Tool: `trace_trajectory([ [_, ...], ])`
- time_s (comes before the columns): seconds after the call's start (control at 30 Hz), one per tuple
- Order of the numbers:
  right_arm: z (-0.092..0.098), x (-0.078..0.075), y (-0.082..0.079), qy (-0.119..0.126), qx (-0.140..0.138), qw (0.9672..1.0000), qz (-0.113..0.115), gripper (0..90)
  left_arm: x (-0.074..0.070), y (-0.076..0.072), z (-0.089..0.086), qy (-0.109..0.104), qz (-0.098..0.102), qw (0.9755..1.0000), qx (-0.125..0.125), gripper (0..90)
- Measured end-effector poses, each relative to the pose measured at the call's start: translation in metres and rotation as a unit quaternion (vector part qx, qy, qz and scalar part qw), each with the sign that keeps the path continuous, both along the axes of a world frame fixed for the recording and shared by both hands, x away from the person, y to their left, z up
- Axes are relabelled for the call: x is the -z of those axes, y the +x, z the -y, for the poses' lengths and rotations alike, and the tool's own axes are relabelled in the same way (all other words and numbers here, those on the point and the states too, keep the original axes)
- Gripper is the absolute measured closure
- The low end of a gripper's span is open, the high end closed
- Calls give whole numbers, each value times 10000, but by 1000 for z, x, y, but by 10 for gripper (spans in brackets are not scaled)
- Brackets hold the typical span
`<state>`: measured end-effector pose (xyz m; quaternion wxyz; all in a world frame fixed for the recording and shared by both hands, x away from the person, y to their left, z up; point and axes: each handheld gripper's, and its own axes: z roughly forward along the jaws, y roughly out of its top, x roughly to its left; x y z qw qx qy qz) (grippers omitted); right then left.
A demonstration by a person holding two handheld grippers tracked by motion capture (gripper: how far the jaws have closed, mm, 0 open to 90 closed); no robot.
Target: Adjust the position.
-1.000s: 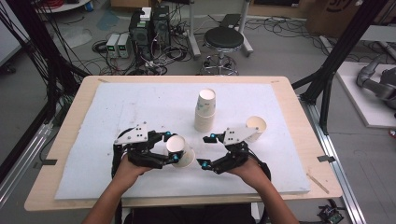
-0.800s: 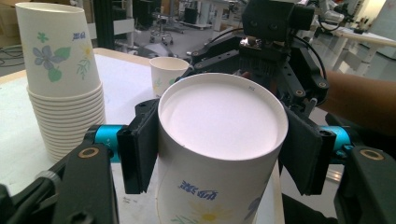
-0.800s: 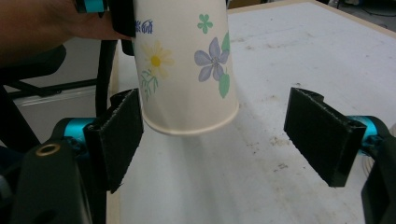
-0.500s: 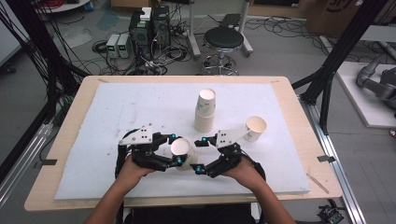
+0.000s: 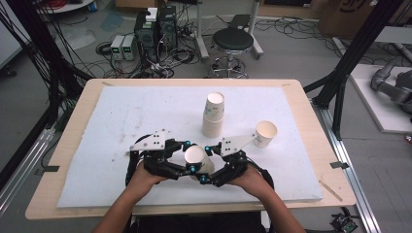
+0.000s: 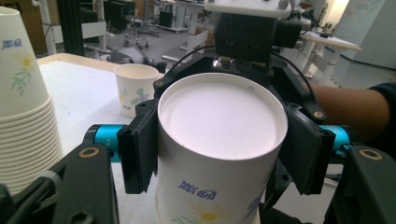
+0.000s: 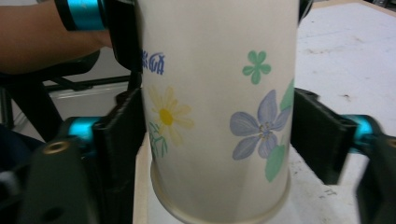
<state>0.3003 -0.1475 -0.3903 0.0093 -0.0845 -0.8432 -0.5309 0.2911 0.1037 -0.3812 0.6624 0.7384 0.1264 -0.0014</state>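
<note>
1. Our left gripper [image 5: 190,156] clamps the paper cup [image 5: 197,159] near its closed base, holding it sideways over the white mat's [image 5: 111,131] near edge.
2. Our right gripper [image 5: 210,165] has just been closing around the rim end; its pads look against the cup walls.
3. We judge a handover or pull-apart is underway; next we need a firm right grip.
4. The cup stack [image 5: 214,115] and a lone upright cup [image 5: 265,133] stand beyond, not obstructing.

The cup [image 7: 217,107] is cut off at the top edge in the right gripper view, so its upper end is not seen. In the left gripper view the stack [image 6: 23,98] is cut by the left edge. The cup's lower part is hidden below the frame there.
</note>
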Motion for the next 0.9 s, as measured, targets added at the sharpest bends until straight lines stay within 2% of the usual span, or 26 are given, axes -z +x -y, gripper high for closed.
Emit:
trace_trajectory([
  [0.27, 2, 1, 1, -46, -61, 10000, 17, 318, 0, 1, 1, 58, 5, 10000, 59, 351],
  [0.3, 2, 0, 1, -72, -85, 9999, 22, 320, -1, 0, 1, 91, 88, 9999, 48, 341],
  [0.33, 2, 0, 1, -103, -103, 9999, 26, 322, -2, 0, 1, 63, 56, 10000, -7, 300],
  [0.4, 3, 0, 1, -211, -109, 9997, 48, 328, -3, 0, 1, 93, 3, 9999, -73, 157],
  [0.43, 3, -1, 1, -278, -132, 9995, 85, 330, -5, 0, 0, 241, 26, 9997, -87, 147],
  [0.6, 1, -7, 3, -645, -181, 9975, 244, 332, -11, 0, -5, 646, 136, 9978, -14, 147],
  [0.7, -2, -11, 4, -847, -224, 9957, 315, 331, -16, 1, -6, 934, 168, 9955, 39, 148],
  [0.83, -4, -18, 4, -1081, -263, 9925, 498, 330, -20, 2, -5, 1132, 108, 9934, 158, 148],
  [0.9, -5, -21, 6, -1130, -289, 9919, 494, 330, -21, 2, -3, 1299, 158, 9912, 184, 149],
])
